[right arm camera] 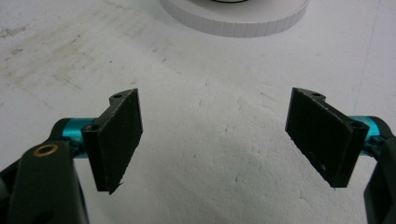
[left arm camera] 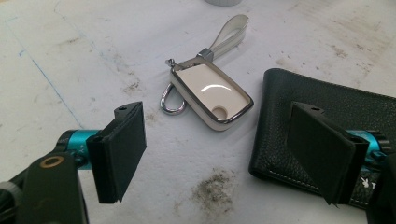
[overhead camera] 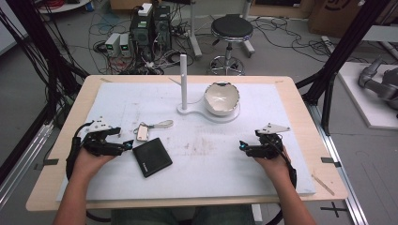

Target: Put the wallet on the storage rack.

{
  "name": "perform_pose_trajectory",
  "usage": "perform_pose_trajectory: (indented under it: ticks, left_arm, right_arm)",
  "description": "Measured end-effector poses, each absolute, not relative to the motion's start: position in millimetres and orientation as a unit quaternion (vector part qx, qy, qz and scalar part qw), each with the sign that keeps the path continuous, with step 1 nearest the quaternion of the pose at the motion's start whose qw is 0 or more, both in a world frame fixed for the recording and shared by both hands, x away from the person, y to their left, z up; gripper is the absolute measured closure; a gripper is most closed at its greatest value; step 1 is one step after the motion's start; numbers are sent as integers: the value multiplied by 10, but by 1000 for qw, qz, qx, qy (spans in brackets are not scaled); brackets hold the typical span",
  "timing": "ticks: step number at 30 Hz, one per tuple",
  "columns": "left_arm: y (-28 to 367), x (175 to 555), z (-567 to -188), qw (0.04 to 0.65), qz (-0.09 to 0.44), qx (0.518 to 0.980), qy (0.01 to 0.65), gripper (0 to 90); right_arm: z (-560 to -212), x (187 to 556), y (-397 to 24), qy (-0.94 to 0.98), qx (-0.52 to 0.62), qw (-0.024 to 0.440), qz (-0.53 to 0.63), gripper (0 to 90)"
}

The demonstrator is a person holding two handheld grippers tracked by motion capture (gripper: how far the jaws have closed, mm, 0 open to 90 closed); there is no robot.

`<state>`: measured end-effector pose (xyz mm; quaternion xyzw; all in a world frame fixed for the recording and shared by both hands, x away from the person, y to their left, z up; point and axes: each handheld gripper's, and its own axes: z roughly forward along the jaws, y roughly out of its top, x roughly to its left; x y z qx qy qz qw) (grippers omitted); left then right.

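- L hand-held gripper low over white tabletop, left side; jaws wide open, nothing btwn pads. Tip just beside black wallet, not touching as far as visible.
- Key fob, white w/ chrome rim, flat on tabletop ahead of L jaws in left gripper view; metal ring + pale strap attached, strap trailing away from gripper.
- Black wallet flat, just right of fob, near but apart; in left gripper view its leather edge lies under/behind one open jaw.
- Center-back: white stand w/ upright post on flat base; white bowl on same base, tilted.
- R hand-held gripper right of center, low over bare tabletop; jaws open, empty. Well apart from wallet + fob.
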<state>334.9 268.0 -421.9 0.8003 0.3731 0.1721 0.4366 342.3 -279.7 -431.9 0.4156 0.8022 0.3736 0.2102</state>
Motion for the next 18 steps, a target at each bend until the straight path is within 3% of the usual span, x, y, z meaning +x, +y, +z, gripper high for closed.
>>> perform_pose_trajectory:
  ticks: [18]
  left_arm:
    - [2567,3368,-4278,427,155,813,363,205]
  right_arm:
    - [-4335,3427,-2773,810,409,209,365,190]
